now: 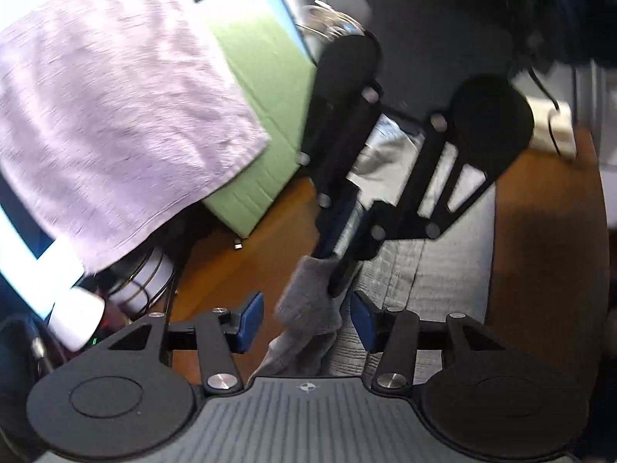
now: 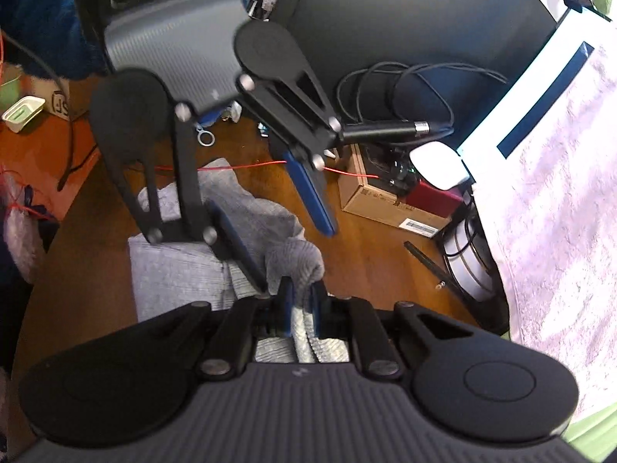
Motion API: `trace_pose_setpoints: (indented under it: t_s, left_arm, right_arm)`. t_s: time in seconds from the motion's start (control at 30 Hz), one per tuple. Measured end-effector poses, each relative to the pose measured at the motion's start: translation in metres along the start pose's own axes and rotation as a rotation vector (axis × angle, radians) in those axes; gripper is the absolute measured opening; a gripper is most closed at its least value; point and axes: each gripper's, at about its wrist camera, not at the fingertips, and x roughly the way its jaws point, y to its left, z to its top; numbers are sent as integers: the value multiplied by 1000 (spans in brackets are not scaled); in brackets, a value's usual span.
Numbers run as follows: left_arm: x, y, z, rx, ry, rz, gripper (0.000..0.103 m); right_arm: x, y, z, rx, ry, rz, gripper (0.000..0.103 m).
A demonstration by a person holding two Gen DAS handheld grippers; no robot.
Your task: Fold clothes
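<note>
While the grey garment [image 2: 185, 270] lies spread on the wooden table [image 2: 366, 270], a bunched grey fold [image 2: 295, 260] of it is pinched between the nearly closed blue pads of the right gripper [image 2: 300, 305]. The left gripper [image 1: 306, 318] is held with its jaws apart, the same fold [image 1: 308, 308] lying between its pads [image 1: 250, 320] untouched. A lilac towel [image 1: 115, 115] hangs to its left.

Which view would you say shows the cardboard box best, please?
The right wrist view: the cardboard box lies unobstructed on the wooden floor, its label facing the camera. The left wrist view does not show it at all.
</note>
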Motion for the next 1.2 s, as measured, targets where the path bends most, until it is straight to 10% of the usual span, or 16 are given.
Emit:
trace_pose_setpoints:
  t_s: [0.13, 0.23, 0.43, 0.67, 0.83, 1.2]
  left_arm:
    - [8, -1, 0, 15, 8, -6, 10]
    - [9, 3, 1, -25, 23, 7, 10]
    - [15, 10, 6, -66, 36, 38, 10]
    - [38, 44, 12, -253, 133, 44, 10]
    - [72, 91, 1, -537, 218, -4, 10]
    - [106, 105, -14, -621, 285, 76, 10]
  right_arm:
    - [-3, -2, -3, 1, -22, -16, 11]
    - [-16, -17, -15, 65, -65, -11, 31]
    - [-18, -89, -44, 395, -47, -65, 28]
    - [43, -120, -52, 364, 121, -1, 22]
    - [23, -134, -63, 461, 66, -106, 29]
    - [-58, -134, -134, 691, 143, -406, 38]
